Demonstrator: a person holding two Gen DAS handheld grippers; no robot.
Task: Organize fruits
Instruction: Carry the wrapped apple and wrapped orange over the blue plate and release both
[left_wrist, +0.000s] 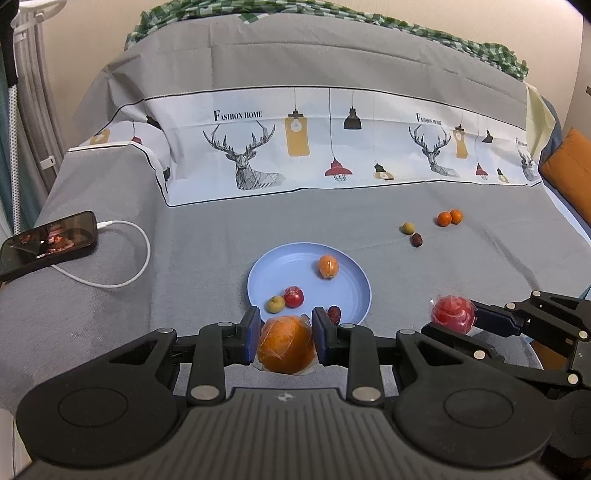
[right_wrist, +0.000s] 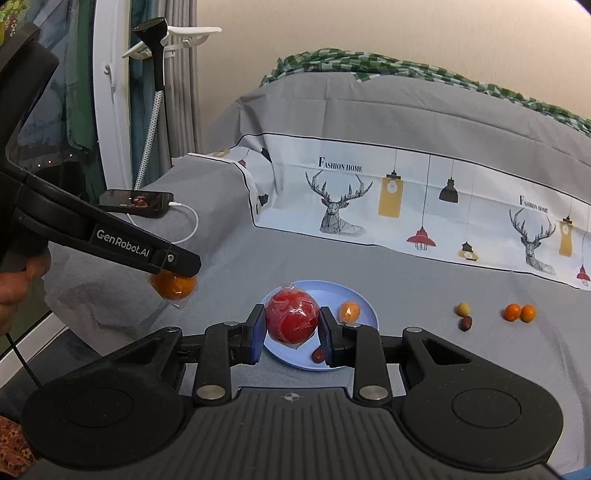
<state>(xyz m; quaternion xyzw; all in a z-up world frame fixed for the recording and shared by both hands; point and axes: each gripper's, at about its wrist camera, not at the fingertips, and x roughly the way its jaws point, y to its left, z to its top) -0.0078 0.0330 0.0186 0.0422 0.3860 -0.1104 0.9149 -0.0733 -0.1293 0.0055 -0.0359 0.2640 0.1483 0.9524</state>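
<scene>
My left gripper (left_wrist: 285, 338) is shut on a plastic-wrapped orange (left_wrist: 286, 345), held just in front of a light blue plate (left_wrist: 354, 291). The plate holds a small orange fruit (left_wrist: 328, 266), a small red apple (left_wrist: 294, 297), a green-yellow fruit (left_wrist: 276, 304) and a dark red date (left_wrist: 334, 314). My right gripper (right_wrist: 291, 332) is shut on a wrapped red apple (right_wrist: 291, 320), above the near side of the plate (right_wrist: 365, 314). The right gripper also shows in the left wrist view (left_wrist: 458, 317), to the right of the plate.
On the grey cloth right of the plate lie a green fruit (left_wrist: 407, 228), a date (left_wrist: 417, 240) and two small oranges (left_wrist: 450, 217). A phone (left_wrist: 48, 240) on a white cable (left_wrist: 125, 254) lies at the left. An orange cushion (left_wrist: 569, 170) is at the far right.
</scene>
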